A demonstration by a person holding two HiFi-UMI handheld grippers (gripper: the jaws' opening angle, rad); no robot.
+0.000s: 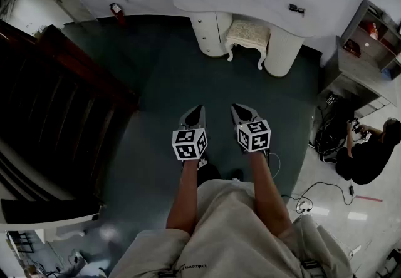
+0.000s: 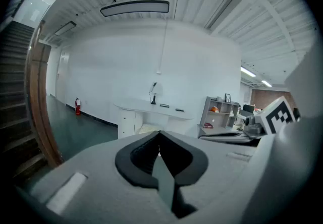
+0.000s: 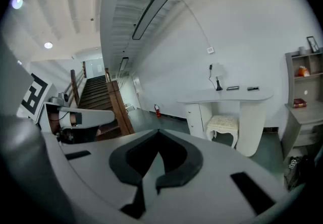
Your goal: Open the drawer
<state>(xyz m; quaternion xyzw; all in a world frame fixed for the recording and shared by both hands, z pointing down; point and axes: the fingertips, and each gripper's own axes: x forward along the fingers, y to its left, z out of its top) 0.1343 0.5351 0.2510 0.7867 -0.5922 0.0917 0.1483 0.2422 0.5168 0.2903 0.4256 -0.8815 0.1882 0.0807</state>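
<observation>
1. Left tongs (image 1: 195, 113) and right tongs (image 1: 240, 111) both pressed together, empty, held side by side, aimed toward the worktop (image 1: 250, 4).
2. Drawer unit (image 1: 208, 32) tucked under left end of worktop, well apart from both tongs; fronts seemingly all flush shut.
3. Judged not yet begun: nothing touched, no handle gripped. Approach, grip and pull all left.
4. Stool (image 1: 247, 36) under worktop, just beside drawer unit; possible snag during the pull.
5. Bare green floor (image 1: 163, 82) short of worktop: open path. Staircase (image 1: 56, 82) far left of worktop; shelf (image 1: 366, 45) and seated person (image 1: 366, 154) off to its right, clear of the line.
</observation>
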